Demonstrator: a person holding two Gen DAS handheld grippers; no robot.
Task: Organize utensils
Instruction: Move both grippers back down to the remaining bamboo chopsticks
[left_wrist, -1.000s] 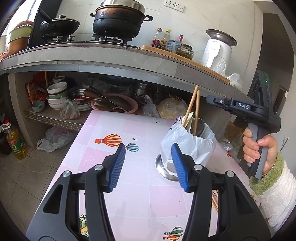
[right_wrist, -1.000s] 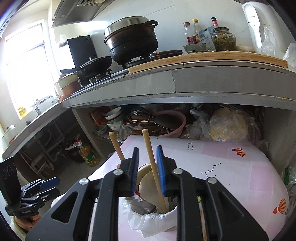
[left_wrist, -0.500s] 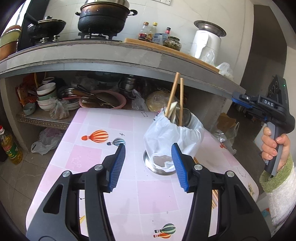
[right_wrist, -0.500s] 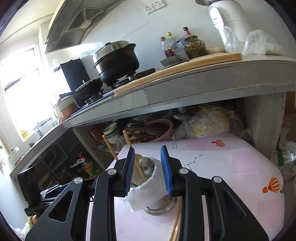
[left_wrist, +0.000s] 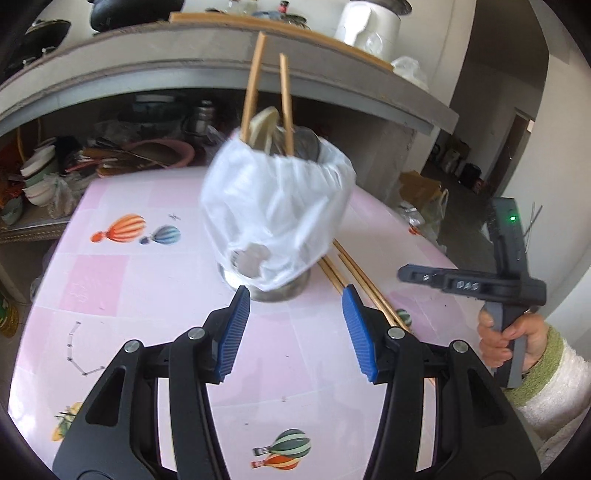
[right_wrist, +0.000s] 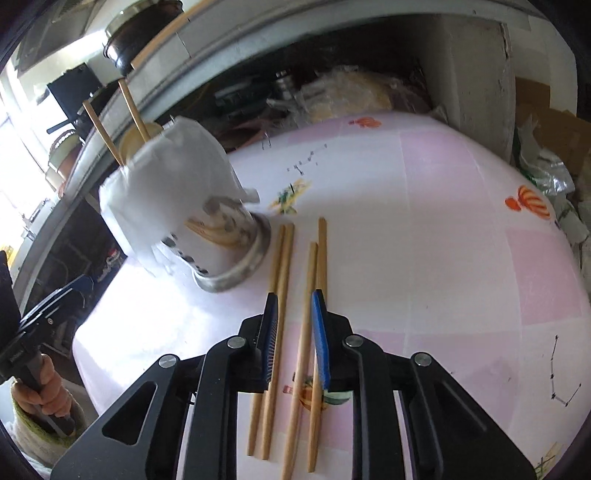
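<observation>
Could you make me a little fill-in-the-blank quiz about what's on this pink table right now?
1. Loose chopsticks lying flat on the table: ____.
2. Chopsticks standing upright in the holder: ____.
3. The holder is wrapped in a white plastic ____.
4. The right tool hovers over the loose chopsticks; the left tool faces the ____.

Missing words: four; two; bag; holder

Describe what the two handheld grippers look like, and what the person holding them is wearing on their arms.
Both grippers, left gripper and right gripper, have black plastic linkage arms with silver pivot bolts and ribbed blue pads on the fingers. Seen from the side, the right unit has a grey pistol handle, white lettering on its black body and a green light. The sleeve is fuzzy white with a green knitted cuff.
</observation>
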